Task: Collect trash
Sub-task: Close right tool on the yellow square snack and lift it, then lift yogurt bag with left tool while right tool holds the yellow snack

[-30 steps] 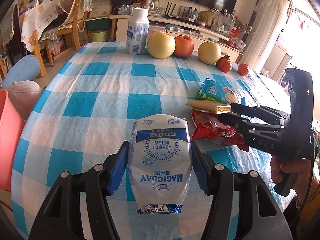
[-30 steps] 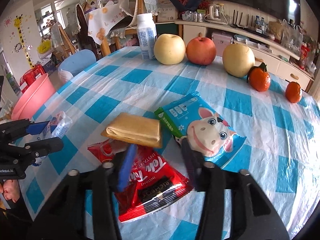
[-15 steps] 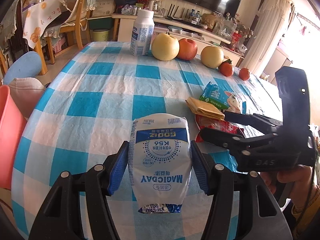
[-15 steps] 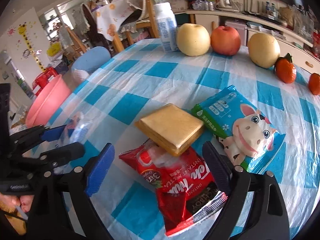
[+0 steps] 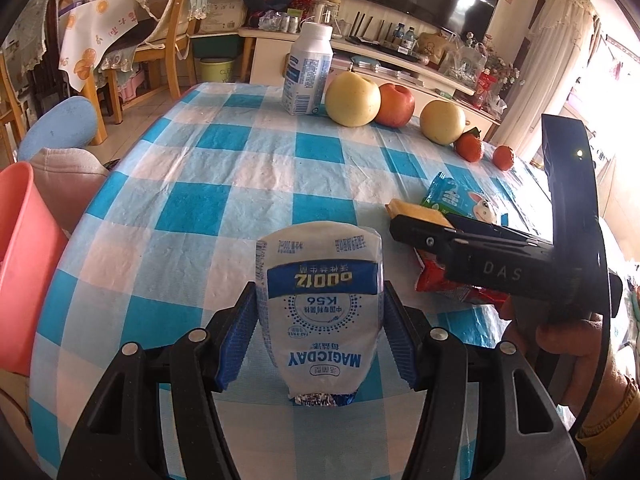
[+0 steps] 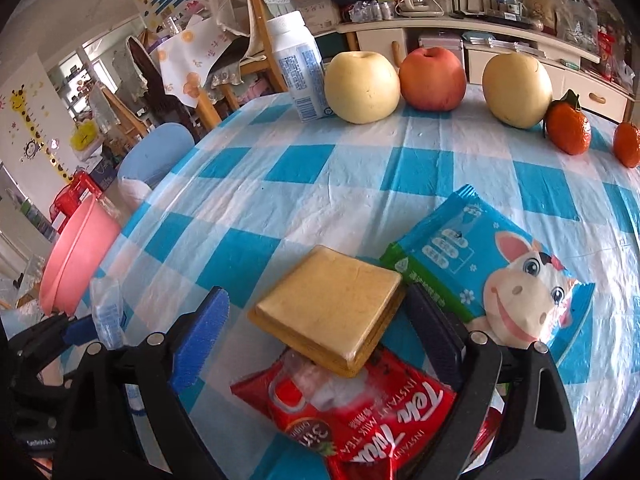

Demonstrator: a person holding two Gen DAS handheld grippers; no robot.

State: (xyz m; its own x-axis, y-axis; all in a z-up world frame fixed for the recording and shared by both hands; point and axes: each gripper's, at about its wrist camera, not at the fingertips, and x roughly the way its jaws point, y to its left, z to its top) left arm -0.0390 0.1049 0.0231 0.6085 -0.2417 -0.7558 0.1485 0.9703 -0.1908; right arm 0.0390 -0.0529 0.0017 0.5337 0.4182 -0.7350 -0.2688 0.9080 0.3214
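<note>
My left gripper [image 5: 318,330] is shut on a white and blue MAGICDAY pouch [image 5: 320,312] and holds it above the checked tablecloth [image 5: 224,184]. My right gripper [image 6: 316,330] is open. Its jaws stand on either side of a flat gold packet [image 6: 330,308] that lies on a red Teku sachet [image 6: 360,416]. A blue and green cow wrapper [image 6: 488,264] lies beside them on the right. In the left wrist view the right gripper [image 5: 404,228] reaches over the gold packet [image 5: 416,212].
A white bottle [image 6: 298,68], two yellow apples [image 6: 362,86], a red apple [image 6: 432,78] and two tangerines [image 6: 568,128] stand along the table's far edge. A pink tub [image 6: 72,260] sits off the left edge, also in the left wrist view [image 5: 20,260]. Chairs stand behind.
My right gripper opened wide and moved forward, so its jaws now flank the gold packet. My left gripper kept its hold on the pouch.
</note>
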